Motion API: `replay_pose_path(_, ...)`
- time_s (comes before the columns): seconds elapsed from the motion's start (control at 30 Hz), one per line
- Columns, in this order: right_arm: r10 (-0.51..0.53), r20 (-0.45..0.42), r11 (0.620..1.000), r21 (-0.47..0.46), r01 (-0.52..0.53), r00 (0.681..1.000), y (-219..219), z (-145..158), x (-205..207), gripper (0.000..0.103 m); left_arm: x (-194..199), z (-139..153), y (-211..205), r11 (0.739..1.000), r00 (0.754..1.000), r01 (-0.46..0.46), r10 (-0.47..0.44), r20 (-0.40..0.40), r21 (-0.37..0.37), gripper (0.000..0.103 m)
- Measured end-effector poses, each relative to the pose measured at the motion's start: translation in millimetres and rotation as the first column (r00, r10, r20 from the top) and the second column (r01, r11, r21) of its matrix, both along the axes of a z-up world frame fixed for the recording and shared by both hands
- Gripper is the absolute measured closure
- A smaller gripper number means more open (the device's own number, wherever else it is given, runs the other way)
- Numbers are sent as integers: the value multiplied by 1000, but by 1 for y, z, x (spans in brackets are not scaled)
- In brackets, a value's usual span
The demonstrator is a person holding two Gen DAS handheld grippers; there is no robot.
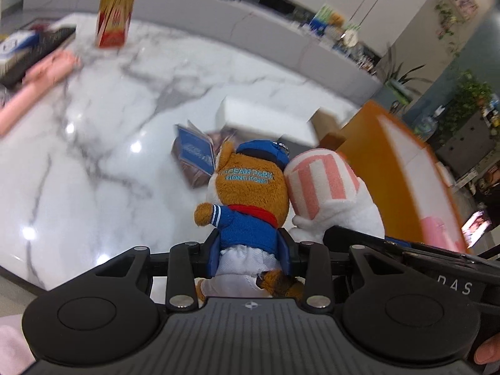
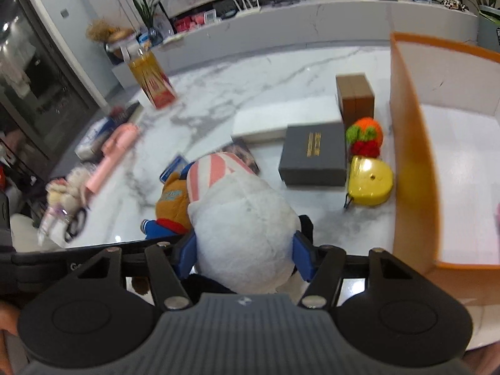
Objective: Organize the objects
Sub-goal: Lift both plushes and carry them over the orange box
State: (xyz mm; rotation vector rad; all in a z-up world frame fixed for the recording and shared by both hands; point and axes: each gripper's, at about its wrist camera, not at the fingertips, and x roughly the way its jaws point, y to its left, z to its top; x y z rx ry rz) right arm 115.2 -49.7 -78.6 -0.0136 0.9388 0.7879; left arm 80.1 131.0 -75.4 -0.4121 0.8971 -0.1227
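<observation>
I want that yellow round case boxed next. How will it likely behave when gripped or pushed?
The yellow case looks like hard, glossy plastic, so the pads may slip on it. It lies flat on the marble table, so a push would probably slide it rather than roll it. Its black loop could snag.

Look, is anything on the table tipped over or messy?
Yes. The tall yellow-and-red box looks tilted, though the lens may cause that, and the white box rests crookedly on the grey box.

Bear plush (image 2: 170,201) left of, touching, striped plush (image 2: 247,218); open box (image 2: 409,143) right, small boxes behind.
</observation>
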Motion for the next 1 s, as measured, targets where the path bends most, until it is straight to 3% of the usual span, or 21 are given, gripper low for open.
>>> replay_pose_path(0.3, -57, 73, 987, 154, 46, 996, -57, 83, -1, 39, 2, 83, -50, 997, 979, 83, -83, 187, 11, 61)
replay_pose_path(0.43, -111, 91, 973, 214, 89, 990, -94, 111, 10, 39, 14, 102, -86, 991, 965, 136, -134, 227, 6, 61)
replay_pose_path(0.53, -166, 50, 957, 251, 148, 985, -127, 123, 26, 39, 27, 109, -121, 984, 957, 179, -180, 229, 27, 61)
replay_pose_path(0.7, -262, -24, 929, 263, 259, 965, -170, 117, 47, 39, 49, 99, -176, 958, 947, 253, -274, 169, 136, 61)
replay_pose_path(1.0, -362, -220, 891, 203, 406, 906, -199, 60, 85, 39, 60, 57, -243, 834, 913, 366, -408, 13, 412, 61)
